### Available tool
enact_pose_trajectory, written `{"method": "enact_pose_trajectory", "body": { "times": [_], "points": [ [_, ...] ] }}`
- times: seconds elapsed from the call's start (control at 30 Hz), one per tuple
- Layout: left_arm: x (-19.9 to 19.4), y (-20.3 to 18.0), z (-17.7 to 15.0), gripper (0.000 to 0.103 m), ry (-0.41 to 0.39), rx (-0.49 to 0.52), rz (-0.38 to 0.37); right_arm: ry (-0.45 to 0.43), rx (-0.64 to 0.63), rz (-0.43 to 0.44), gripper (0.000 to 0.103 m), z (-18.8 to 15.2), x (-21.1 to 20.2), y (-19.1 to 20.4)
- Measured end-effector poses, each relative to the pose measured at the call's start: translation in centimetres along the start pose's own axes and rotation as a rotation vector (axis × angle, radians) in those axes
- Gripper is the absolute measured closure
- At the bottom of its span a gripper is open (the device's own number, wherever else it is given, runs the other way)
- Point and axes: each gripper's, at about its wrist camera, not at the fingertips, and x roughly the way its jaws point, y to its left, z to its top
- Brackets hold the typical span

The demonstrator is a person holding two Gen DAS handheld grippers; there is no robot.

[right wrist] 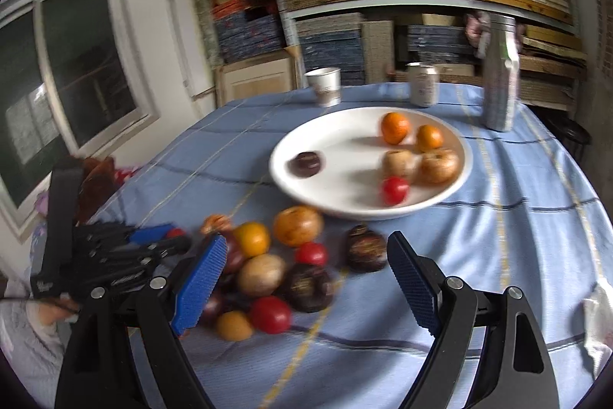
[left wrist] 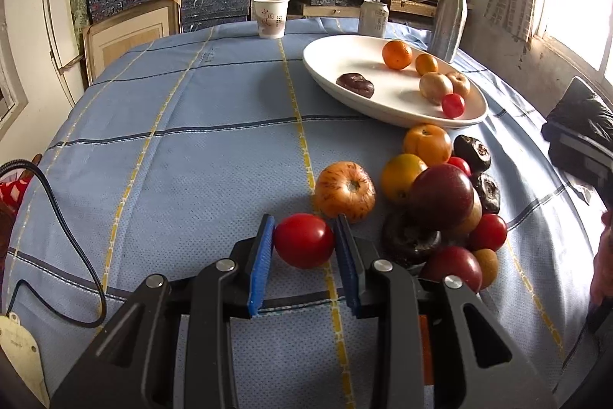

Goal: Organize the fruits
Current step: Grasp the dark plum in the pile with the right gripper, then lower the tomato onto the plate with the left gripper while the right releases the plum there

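My left gripper (left wrist: pixel 304 236) is shut on a red tomato (left wrist: pixel 304 240), both blue pads pressing its sides, low over the blue checked cloth (left wrist: pixel 172 148). To its right lies a heap of fruit (left wrist: pixel 440 194): oranges, dark brown fruits, a purple-red one and small tomatoes. A striped orange fruit (left wrist: pixel 345 190) sits just beyond the held tomato. The white oval plate (left wrist: pixel 345 52) at the back right holds several fruits. In the right wrist view my right gripper (right wrist: pixel 308 240) stands open above the heap (right wrist: pixel 268 275), nothing between its pads. The plate (right wrist: pixel 337 137) lies beyond it, and the left gripper (right wrist: pixel 168 238) shows at the left.
A paper cup (left wrist: pixel 270 17), a drinks can (left wrist: pixel 373 19) and a silver bottle (left wrist: pixel 448 18) stand at the table's far edge. A black cable (left wrist: pixel 76 255) loops over the near left of the cloth. Shelves of stacked boxes fill the back wall.
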Motion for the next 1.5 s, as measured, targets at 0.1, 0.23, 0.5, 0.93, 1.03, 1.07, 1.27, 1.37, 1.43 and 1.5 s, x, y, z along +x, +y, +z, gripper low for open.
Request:
{"method": "enact_pose_trajectory", "body": {
  "times": [0.1,0.23,0.5,0.93,1.03,1.07,1.27,1.37,1.43,1.5],
  "points": [
    [0.1,0.3,0.1,0.072,0.003,-0.009,0.005,0.043,-0.099,0.003,0.017,-0.4,1.4,2.9],
    [-0.1,0.6,0.1,0.072,0.000,-0.019,0.010,0.081,-0.186,-0.001,0.020,-0.1,2.7,5.7],
    [0.0,1.3,0.1,0.072,0.006,-0.042,0.018,0.158,-0.202,0.007,0.038,0.4,5.3,7.0],
    [0.3,0.9,0.0,0.072,0.016,-0.033,0.019,0.207,-0.195,0.047,0.063,0.2,6.7,7.4],
    [0.3,0.9,0.0,0.072,0.018,-0.034,0.019,0.203,-0.188,0.052,0.064,0.2,6.7,7.4],
    [0.3,0.9,0.0,0.072,0.018,-0.033,0.019,0.203,-0.186,0.055,0.064,0.2,6.7,7.3],
    [-0.2,0.6,0.0,0.072,-0.013,-0.028,0.017,0.181,-0.159,0.061,0.064,0.5,6.0,6.5],
    [-0.7,0.1,0.1,0.072,-0.039,-0.009,0.018,0.150,-0.138,0.059,0.064,0.7,4.7,5.6],
    [-1.5,-0.1,0.4,0.072,-0.061,-0.008,0.012,0.122,-0.119,0.054,0.064,0.8,3.4,4.8],
    [-2.2,-0.1,1.0,0.072,-0.076,-0.025,-0.010,0.094,-0.097,0.049,0.064,1.0,2.1,3.9]
  ]
}}
